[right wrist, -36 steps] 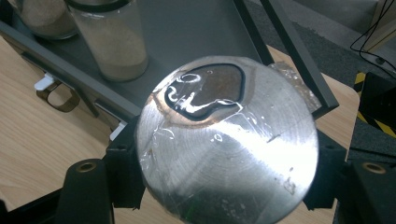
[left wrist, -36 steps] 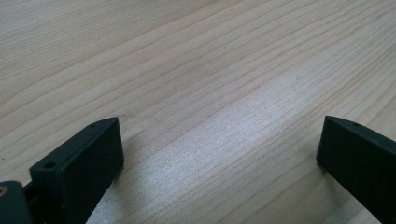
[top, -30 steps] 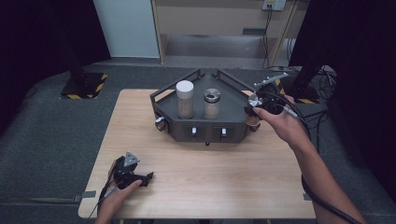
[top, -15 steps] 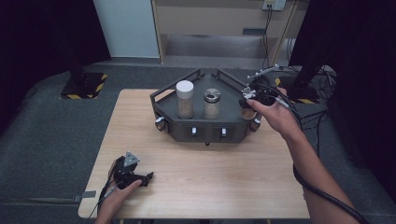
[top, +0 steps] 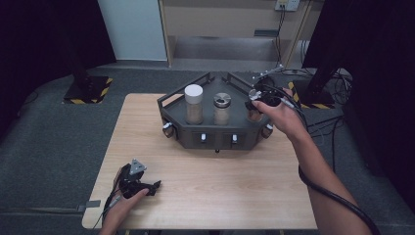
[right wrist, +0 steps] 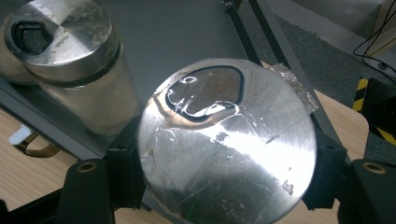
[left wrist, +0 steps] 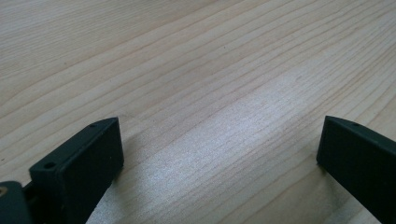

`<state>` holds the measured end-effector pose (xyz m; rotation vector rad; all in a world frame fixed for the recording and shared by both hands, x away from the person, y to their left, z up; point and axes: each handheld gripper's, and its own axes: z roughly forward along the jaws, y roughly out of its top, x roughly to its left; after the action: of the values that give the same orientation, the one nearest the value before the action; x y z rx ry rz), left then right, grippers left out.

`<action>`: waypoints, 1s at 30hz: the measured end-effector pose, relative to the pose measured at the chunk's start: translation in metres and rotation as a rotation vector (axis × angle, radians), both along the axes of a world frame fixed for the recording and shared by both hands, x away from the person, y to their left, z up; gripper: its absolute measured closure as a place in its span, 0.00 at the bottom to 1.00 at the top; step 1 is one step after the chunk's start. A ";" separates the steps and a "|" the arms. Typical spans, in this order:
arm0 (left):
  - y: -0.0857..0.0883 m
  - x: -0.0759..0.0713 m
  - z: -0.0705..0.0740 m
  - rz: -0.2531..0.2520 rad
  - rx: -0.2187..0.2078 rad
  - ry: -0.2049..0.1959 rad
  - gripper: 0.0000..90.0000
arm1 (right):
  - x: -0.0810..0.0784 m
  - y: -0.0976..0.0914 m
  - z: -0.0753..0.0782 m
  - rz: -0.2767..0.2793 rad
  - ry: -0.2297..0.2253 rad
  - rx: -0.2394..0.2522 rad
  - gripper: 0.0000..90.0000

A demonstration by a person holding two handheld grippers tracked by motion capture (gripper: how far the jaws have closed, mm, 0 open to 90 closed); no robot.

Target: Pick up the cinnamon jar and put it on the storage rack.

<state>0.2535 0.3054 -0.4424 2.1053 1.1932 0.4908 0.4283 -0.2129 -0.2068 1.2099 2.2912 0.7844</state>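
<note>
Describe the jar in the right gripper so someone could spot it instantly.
Start at the dark angular tray at the table's far edge. Three jars stand along it; take the right-hand one, the metal-lidded jar, clamped between the right gripper fingers. Unlike the white-capped jar, its shiny lid has a dark opening and crinkled clear tape.

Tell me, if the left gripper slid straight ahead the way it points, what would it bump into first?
Probably nothing soon. The left gripper rests open on the table, and only bare wood lies ahead of it. From above, it seems aimed past the grey rack, though depth is uncertain.

Left gripper [top: 138,182] low, jaws wide apart; right gripper [top: 258,99] outstretched, jaws clamped.
</note>
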 end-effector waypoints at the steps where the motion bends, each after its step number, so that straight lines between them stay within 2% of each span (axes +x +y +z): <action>1: 0.000 0.000 0.000 0.000 0.000 0.000 0.00 | 0.001 0.000 0.000 -0.002 0.003 0.001 0.35; 18: 0.000 0.000 0.000 0.000 0.000 0.000 0.00 | 0.020 0.006 -0.013 -0.024 0.036 0.013 0.35; 30: 0.000 0.000 0.000 0.000 0.000 0.000 0.00 | 0.024 0.005 -0.021 -0.029 0.051 0.029 0.35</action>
<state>0.2535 0.3054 -0.4424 2.1057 1.1930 0.4908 0.4519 -0.2083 -0.2279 1.2869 2.3055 0.7868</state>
